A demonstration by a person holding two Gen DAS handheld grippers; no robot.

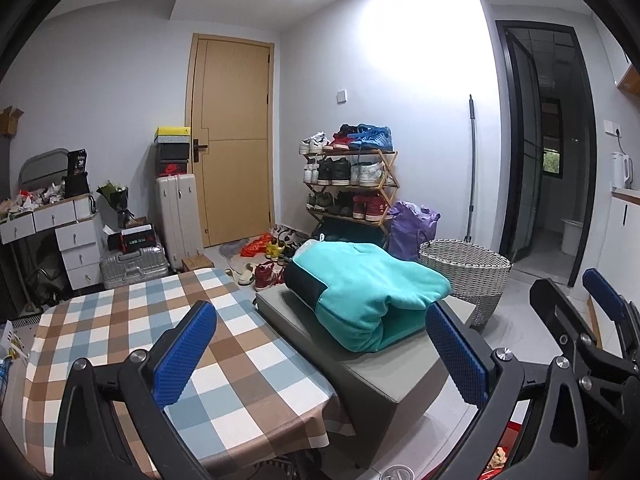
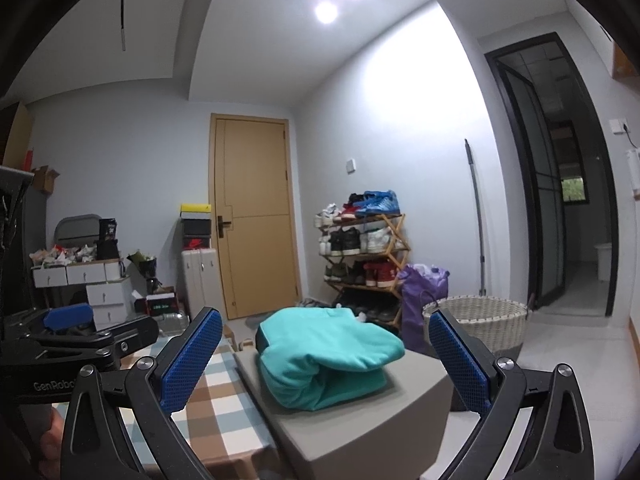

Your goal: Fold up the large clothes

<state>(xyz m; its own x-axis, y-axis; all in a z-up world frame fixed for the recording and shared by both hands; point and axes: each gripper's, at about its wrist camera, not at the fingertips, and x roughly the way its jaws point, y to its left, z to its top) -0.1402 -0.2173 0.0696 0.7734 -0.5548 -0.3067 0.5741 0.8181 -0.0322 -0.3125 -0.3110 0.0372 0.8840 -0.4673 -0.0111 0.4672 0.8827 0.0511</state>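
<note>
- Evidently, the teal garment [image 1: 360, 296] lies folded in a bundle on the grey ottoman [image 1: 384, 376], just beside the checked surface [image 1: 132, 320].
- Both the left tool [image 1: 320, 360] and the right tool [image 2: 326, 364] are spread wide, holding nothing.
- Best to square any loose edges gently, then lift from beneath.

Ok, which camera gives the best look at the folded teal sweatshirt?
The left wrist view: the sweatshirt is seen from higher up, showing its top, dark panel and folded edge on the grey bench. The right wrist view is lower, mostly showing its front fold.
</note>
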